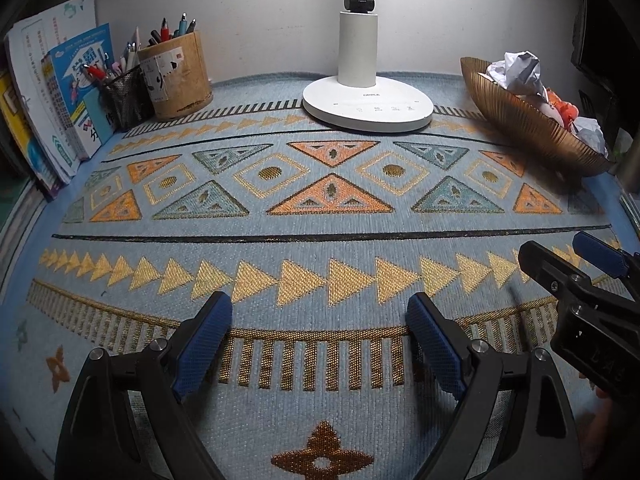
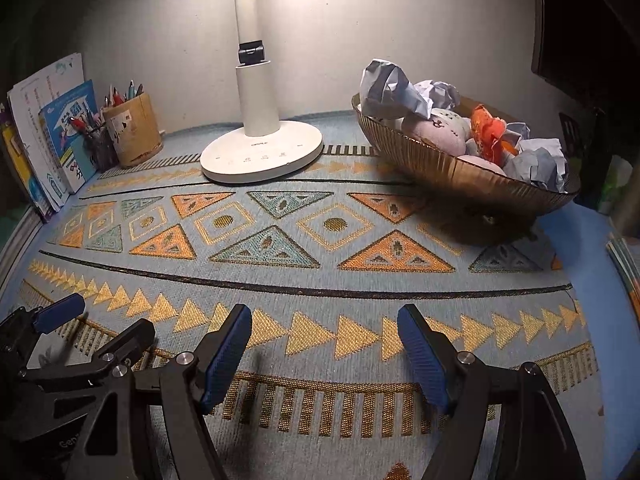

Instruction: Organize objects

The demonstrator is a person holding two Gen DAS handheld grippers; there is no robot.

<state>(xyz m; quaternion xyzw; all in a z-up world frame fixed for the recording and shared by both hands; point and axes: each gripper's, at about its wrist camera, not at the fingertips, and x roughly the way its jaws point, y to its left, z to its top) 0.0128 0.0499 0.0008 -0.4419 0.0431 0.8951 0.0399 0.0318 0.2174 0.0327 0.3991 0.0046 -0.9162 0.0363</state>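
The white desk lamp point(image 1: 368, 108) carries a small grey brand word on its round base, too small to spell with certainty, above a row of faint touch icons. Its column is a smooth matte cylinder with a black hinge knob. The books point(image 1: 52, 92) leaning at the far left show printed Chinese characters on blue and white covers; the glyphs are legible as writing but not clearly readable.

A woven cloth point(image 1: 320, 236) covers the counter: pale blue ribbed fabric with gold arrowhead triangles, orange and teal triangles, diamond outlines and black lines. Beside the books stands a black wire-mesh pen cup point(image 1: 126, 96), and touching it a cork-textured cylinder holder point(image 1: 178, 76) with a paper label stuck on its side, both full of pens.

At the far right sits a ribbed, bronze-coloured oval bowl point(image 2: 452, 168), its wall finely fluted. It holds the gathered things: crumpled white paper balls point(image 2: 400, 88), soft pinkish plush shapes point(image 2: 440, 132) and a wrinkled orange piece point(image 2: 488, 128).

The left claw point(image 1: 320, 340) hangs above the cloth near the front edge, its blue cross-hatched pads point(image 1: 204, 344) spread wide apart with only fabric between them, gripping nothing. The right claw point(image 2: 324, 356) is likewise released, its textured blue pads point(image 2: 420, 356) apart and empty, just beside the left one. Both have black plastic arms with silver pivot pins.
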